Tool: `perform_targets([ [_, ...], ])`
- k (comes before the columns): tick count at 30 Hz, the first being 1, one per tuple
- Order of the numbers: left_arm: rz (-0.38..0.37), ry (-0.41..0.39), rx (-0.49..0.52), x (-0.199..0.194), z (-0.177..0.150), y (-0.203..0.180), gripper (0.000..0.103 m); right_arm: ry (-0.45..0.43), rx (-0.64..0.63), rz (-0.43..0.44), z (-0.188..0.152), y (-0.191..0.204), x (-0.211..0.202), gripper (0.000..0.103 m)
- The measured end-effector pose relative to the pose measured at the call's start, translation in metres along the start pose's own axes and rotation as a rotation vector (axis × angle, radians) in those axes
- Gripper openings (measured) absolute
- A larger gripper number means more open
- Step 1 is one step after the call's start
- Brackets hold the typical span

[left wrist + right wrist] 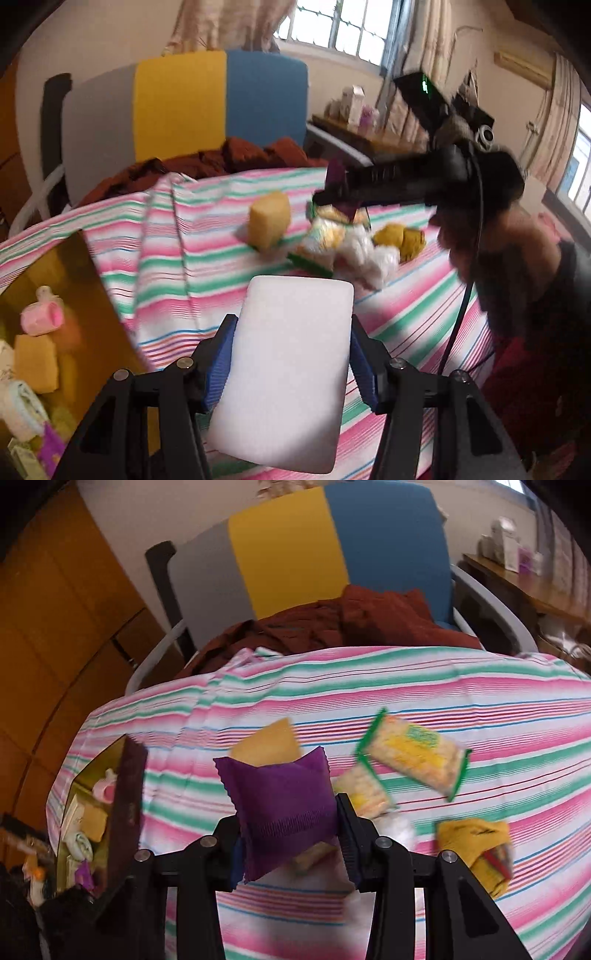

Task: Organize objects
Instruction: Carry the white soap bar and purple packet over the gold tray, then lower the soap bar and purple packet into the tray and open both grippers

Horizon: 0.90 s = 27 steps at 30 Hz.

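The left gripper is clamped on a white foam block, held above the striped tablecloth just right of the yellow storage box. The right gripper is clamped on a purple sachet over the loose snack packets. Each item should be carried over the box wall before release. Grip pressure should be maintained until the item is inside. Collision between grippers should be avoided.

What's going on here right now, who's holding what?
A person is sorting small items off a striped cloth into a brown box. The left gripper is clamped on a white sponge; the right gripper is clamped on a purple pouch. Snack packets and a yellow sponge remain on the cloth.
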<state>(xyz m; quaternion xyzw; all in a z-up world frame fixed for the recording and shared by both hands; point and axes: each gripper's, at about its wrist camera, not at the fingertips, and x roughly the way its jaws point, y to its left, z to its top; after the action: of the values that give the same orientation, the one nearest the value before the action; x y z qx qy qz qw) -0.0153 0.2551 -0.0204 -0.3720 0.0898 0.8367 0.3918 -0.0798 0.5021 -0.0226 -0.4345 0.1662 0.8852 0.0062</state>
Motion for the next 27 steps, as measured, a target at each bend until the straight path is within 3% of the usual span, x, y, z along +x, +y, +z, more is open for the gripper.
perform_targets([
  [8,0.096,-0.074,-0.107,-0.055,-0.009,0.045,0.058,0.019,-0.08,0.066,-0.013,0.067,-0.002,0.043],
  [17,0.271,-0.155,-0.296,-0.113,-0.03,0.132,0.058,0.055,-0.199,0.181,-0.034,0.157,0.006,0.043],
  [24,0.407,-0.141,-0.42,-0.124,-0.04,0.204,0.06,0.117,-0.31,0.21,-0.047,0.228,0.026,0.045],
  [27,0.411,-0.11,-0.456,-0.118,-0.041,0.225,0.062,0.171,-0.355,0.247,-0.055,0.248,0.033,0.051],
])
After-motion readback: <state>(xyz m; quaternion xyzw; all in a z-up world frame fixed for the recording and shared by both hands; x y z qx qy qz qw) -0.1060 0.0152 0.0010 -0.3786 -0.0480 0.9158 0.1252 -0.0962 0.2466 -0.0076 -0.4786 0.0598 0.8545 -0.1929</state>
